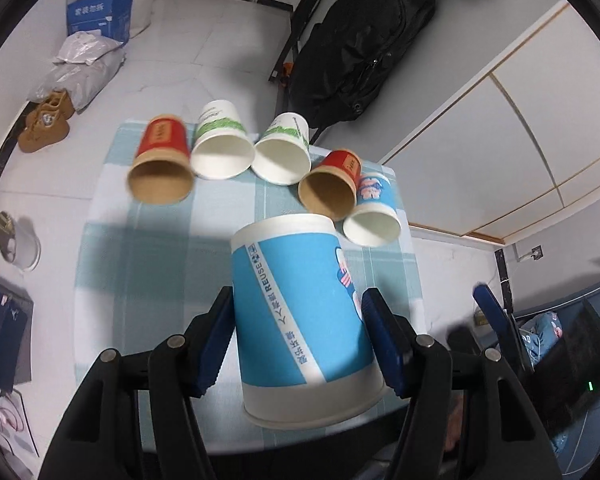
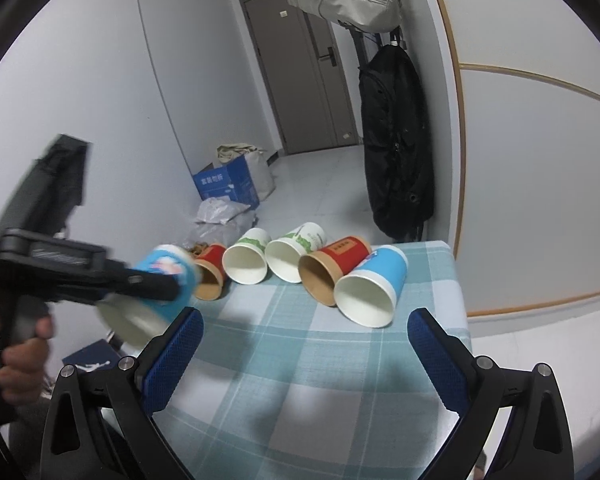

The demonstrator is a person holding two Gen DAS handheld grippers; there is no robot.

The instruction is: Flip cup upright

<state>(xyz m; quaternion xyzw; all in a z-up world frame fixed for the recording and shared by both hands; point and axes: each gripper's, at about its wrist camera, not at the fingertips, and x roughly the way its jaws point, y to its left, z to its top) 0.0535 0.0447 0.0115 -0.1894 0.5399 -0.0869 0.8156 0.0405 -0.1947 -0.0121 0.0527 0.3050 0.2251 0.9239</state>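
My left gripper (image 1: 298, 340) is shut on a blue and white paper cup (image 1: 300, 312), held in the air above the table, mouth toward the camera and base pointing away. In the right wrist view the same cup (image 2: 156, 284) is tilted at the left, held by the left gripper (image 2: 148, 284). My right gripper (image 2: 306, 340) is open and empty, low over the checked tablecloth (image 2: 284, 360). A second blue cup (image 2: 370, 290) lies on its side ahead of it; it also shows in the left wrist view (image 1: 374, 216).
Two red cups (image 1: 162, 160) (image 1: 332, 186) and two white cups with green print (image 1: 222, 142) (image 1: 284, 150) lie on their sides in a row at the table's far edge. A black bag (image 2: 396, 140) hangs behind. Boxes and bags (image 1: 100, 12) sit on the floor.
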